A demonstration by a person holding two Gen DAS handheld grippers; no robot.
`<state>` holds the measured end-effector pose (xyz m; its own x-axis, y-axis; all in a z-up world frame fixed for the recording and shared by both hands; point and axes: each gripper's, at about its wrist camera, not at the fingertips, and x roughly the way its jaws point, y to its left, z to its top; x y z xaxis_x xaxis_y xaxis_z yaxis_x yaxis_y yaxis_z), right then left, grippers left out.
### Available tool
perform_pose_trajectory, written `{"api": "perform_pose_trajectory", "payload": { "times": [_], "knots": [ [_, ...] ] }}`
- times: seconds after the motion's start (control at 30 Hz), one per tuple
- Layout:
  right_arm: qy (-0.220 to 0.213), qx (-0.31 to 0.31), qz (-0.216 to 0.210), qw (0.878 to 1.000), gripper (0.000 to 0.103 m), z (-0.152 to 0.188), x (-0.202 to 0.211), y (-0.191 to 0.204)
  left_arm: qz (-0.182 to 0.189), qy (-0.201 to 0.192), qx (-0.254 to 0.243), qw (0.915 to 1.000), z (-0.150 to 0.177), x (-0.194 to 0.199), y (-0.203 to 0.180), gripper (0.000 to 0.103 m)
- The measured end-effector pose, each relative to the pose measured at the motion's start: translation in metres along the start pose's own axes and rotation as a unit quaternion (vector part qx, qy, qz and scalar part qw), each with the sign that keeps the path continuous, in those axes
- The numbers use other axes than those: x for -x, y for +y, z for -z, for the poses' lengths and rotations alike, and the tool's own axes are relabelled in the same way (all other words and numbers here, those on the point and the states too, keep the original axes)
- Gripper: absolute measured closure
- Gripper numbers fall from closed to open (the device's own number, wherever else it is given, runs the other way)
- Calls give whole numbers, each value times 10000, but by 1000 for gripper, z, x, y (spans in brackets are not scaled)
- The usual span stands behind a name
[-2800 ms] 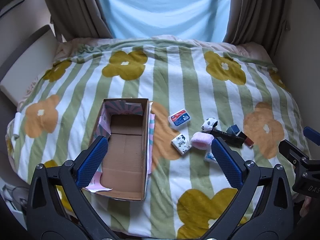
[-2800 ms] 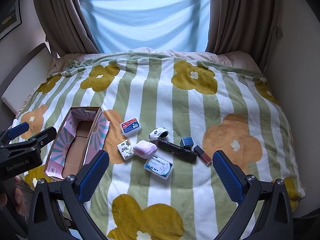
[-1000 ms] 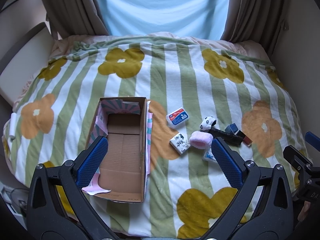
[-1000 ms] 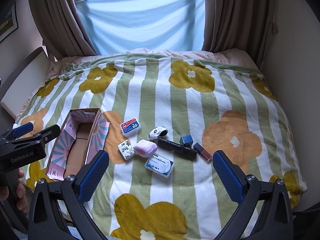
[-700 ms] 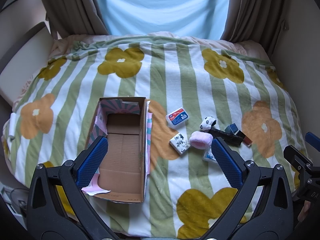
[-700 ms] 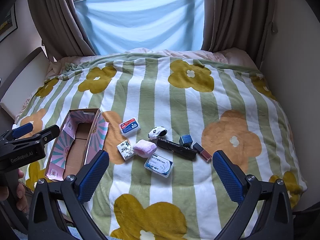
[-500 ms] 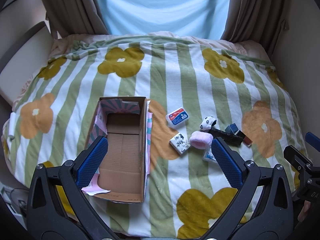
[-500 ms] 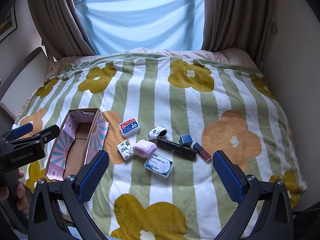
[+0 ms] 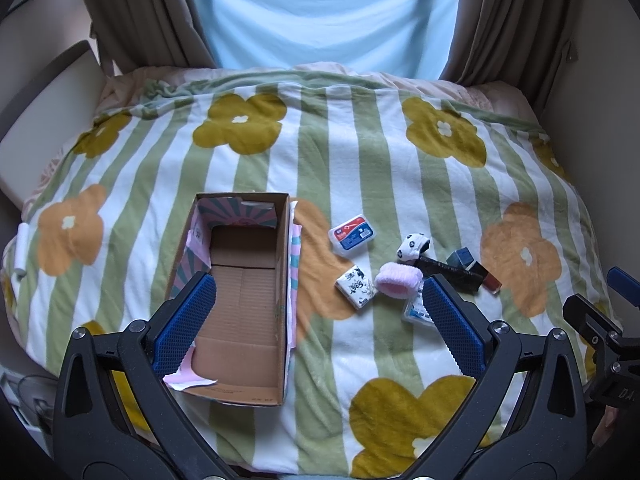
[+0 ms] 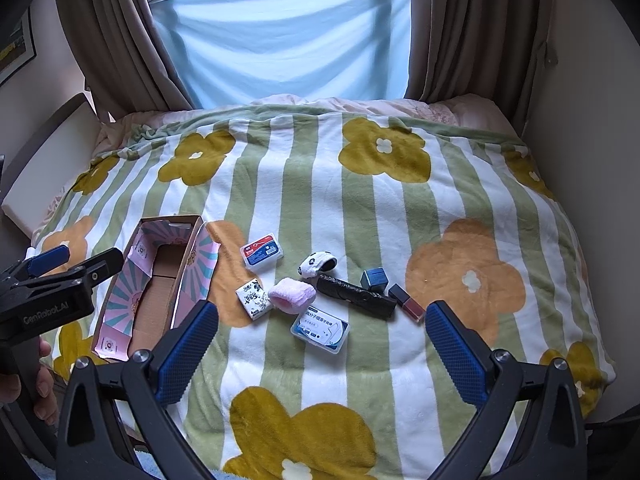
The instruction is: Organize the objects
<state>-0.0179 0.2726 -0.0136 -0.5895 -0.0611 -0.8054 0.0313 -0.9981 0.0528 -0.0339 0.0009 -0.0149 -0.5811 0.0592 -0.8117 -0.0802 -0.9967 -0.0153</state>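
Nothing has been picked yet. The left gripper (image 9: 318,314) is held above the near edge of the bed with its jaws spread wide and nothing between them; the right gripper (image 10: 320,342) is likewise wide apart and empty.

The open brown corrugated cardboard box with pink-and-teal printed flaps (image 9: 240,300) sits on the left part of the green-striped, flower-print fleece blanket (image 9: 360,152). The items lie just right of it, in a loose cluster:
- white rigid plastic case with red-blue label (image 10: 262,254)
- small floral-print tissue pack (image 10: 253,298), soft
- pink fluffy rolled cloth (image 10: 291,296), compressible
- black-and-white panda-pattern plush (image 10: 318,264)
- long black crinkled wrapped bar (image 10: 356,296)
- small dark-blue cube (image 10: 375,279)
- dark-red lipstick-like tube (image 10: 408,302)
- clear flat case with blue label (image 10: 320,330)

Likely risks:
- The blanket is soft, so flat cases could be pushed into the pile and the fleece pinched with them.
- The black bar touches the cube and tube; neighbours could be dragged.
- The light box could slide or tip if a flap is clipped.
- Smooth cases may slip from the pads.
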Motion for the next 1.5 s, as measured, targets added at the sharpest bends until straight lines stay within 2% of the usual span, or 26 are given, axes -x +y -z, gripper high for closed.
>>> {"api": "perform_pose_trajectory", "payload": {
  "times": [0.6,0.8,0.97,1.13,1.3,1.43,1.47,1.5],
  "knots": [
    [28,-157,-12,9999,1,-5,-5,6,-9,160,-217,9996,-5,-6,-2,1],
    [172,-379,43,9991,0,-8,-14,3,77,407,-659,9970,-21,-23,3,1],
    [450,-669,125,9967,1,-4,-33,-6,235,766,-1256,9888,-26,-53,-4,1],
    [795,-1009,232,9914,1,4,-66,-13,468,1189,-1952,9724,-23,-95,-20,1],
    [1184,-1376,314,9829,1,13,-109,-22,823,1590,-2643,9477,-17,-147,-42,1],
    [1546,-1625,293,9741,1,25,-148,-26,937,1986,-3002,9283,-7,-194,-59,1],
    [1654,-1705,261,9710,1,29,-159,-27,1168,2056,-3402,9101,-4,-206,-62,1],
    [1772,-1788,242,9675,1,34,-171,-28,1449,2141,-3878,8848,1,-217,-66,1]
  ]
}}
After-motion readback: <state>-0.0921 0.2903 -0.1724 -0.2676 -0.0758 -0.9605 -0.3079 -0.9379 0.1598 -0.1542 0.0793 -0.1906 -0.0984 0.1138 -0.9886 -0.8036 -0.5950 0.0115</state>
